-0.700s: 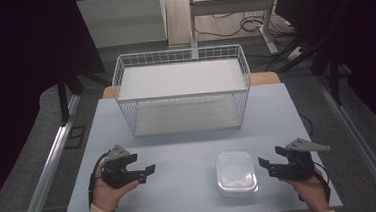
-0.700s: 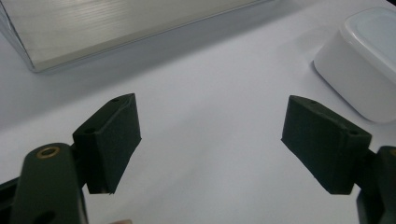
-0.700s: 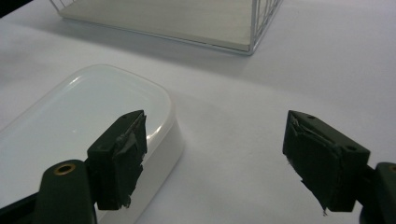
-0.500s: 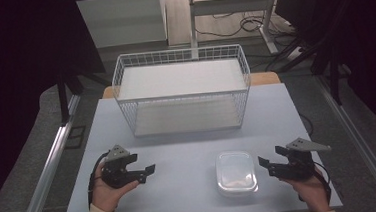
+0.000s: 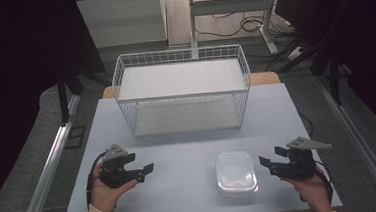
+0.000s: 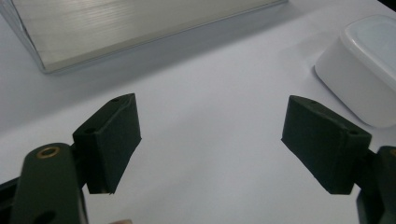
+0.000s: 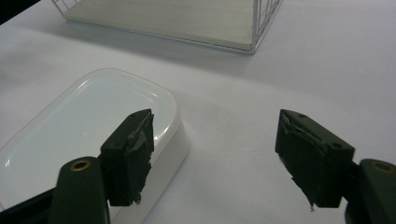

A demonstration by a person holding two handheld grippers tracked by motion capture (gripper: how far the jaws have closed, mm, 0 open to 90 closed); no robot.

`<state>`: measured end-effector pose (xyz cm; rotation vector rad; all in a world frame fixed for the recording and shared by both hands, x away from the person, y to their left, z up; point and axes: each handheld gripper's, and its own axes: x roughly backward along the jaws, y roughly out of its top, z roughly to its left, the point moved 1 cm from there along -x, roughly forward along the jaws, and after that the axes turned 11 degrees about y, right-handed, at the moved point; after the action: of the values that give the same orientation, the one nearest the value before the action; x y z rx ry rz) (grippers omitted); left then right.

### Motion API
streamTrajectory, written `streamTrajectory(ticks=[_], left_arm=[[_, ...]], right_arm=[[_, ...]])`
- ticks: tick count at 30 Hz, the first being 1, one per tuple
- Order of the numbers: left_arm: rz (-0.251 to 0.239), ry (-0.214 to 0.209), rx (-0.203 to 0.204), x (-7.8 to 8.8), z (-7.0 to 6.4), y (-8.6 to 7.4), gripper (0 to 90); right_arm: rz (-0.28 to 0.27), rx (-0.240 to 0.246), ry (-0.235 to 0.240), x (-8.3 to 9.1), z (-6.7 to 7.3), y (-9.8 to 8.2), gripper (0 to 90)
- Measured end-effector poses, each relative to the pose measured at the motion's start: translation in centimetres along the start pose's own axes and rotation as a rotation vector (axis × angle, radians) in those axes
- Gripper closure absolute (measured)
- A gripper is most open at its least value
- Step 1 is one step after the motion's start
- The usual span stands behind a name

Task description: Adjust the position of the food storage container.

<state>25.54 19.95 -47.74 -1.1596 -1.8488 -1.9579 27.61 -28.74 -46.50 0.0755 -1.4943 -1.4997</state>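
Nothing is shifting since a moment ago: you are holding both the left gripper (image 5: 148, 170) and right gripper (image 5: 265, 163) open and empty beside the untouched lidded container (image 5: 236, 171).

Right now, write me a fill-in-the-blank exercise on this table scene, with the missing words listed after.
1. The white lidded container lies nearest the ____ gripper.
2. The jaws of the left gripper stand ____, with nothing between them.
3. The wire basket stands at the ____ side of the table, away from the person.

Missing words: right; open; far
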Motion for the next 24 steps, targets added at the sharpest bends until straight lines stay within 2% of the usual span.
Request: streamTrajectory(ticks=[10, 18, 19, 21, 24], left_arm=[[0.02, 0.003, 0.013, -0.1, 0.1, 0.0, 18.6], [0.031, 0.005, 0.017, -0.3, 0.1, -0.1, 18.3], [0.035, 0.003, 0.012, -0.3, 0.0, -0.2, 18.3], [0.037, 0.002, 0.011, -0.4, -0.1, -0.2, 18.3], [0.04, 0.003, 0.008, -0.4, -0.1, -0.2, 18.1]], right_arm=[[0.043, 0.005, 0.007, 0.7, -0.1, 0.2, 38.4], [0.11, 0.008, -0.001, 1.1, -0.2, 0.2, 48.9], [0.153, 0.031, 0.012, 1.1, 0.0, 0.1, 51.8], [0.196, 0.054, 0.026, 0.9, 0.2, -0.1, 56.2], [0.241, 0.056, 0.04, 0.6, 0.4, -0.3, 67.2]])
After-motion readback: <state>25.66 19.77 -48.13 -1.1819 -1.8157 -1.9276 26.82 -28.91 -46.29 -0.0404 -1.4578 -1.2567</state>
